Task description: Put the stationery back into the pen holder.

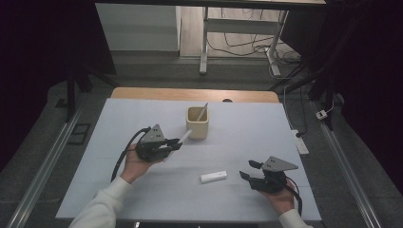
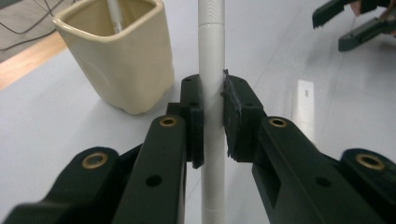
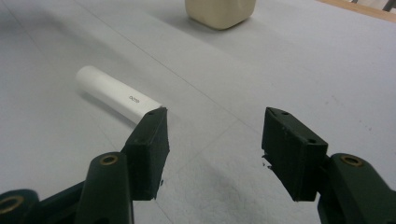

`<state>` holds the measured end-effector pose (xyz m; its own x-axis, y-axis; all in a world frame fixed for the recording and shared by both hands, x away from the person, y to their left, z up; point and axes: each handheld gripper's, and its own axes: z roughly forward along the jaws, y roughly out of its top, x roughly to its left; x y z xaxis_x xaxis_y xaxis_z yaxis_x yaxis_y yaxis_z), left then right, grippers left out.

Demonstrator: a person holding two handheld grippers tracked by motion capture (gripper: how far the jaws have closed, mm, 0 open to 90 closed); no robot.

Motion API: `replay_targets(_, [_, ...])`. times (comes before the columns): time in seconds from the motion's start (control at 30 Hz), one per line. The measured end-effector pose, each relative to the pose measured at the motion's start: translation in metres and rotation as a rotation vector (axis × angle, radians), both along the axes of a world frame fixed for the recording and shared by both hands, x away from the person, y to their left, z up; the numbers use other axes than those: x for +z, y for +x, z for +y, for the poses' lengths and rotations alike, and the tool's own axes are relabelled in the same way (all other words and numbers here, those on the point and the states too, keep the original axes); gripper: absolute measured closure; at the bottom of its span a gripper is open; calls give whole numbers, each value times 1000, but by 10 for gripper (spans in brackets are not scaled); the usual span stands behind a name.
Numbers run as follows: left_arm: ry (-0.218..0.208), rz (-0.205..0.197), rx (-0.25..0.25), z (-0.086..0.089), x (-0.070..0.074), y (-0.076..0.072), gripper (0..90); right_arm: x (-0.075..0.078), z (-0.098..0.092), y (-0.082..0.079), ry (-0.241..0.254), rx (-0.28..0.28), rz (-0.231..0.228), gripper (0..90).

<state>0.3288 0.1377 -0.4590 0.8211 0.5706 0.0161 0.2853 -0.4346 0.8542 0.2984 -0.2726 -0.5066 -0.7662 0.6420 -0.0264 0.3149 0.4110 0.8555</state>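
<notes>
A cream square cup (image 1: 197, 123) stands upright near the middle of the white table cover, with a white pen (image 1: 203, 112) leaning inside it. My left gripper (image 1: 175, 144) is shut on a second white pen (image 2: 212, 93), just left of the cup (image 2: 116, 56); the pen's tip (image 1: 185, 136) points toward the cup. A short white cap-like tube (image 1: 213, 177) lies flat on the cover. My right gripper (image 1: 248, 170) hovers open just right of that tube (image 3: 114, 93), nothing between its pads.
The white cover (image 1: 142, 190) ends at a wooden table strip (image 1: 190, 94) at the back. Beyond it are a grey floor, desk legs (image 1: 204, 42) and cables. A metal rail (image 1: 43, 166) runs along the left side.
</notes>
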Motion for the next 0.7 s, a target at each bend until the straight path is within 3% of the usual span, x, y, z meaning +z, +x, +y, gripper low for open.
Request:
replay_targets(0.2, [-51,-20,31,-1,1,7,781,-1,-2,0,-1,-5,0,406])
replay_targets(0.37, [-115,-13,46,-4,5,19,781,0,-5,0,-8,-10,-1,406])
replay_targets(0.7, [-149,-48,56,-10,17,34,781,-1,-12,-1,-9,-25,-5,405])
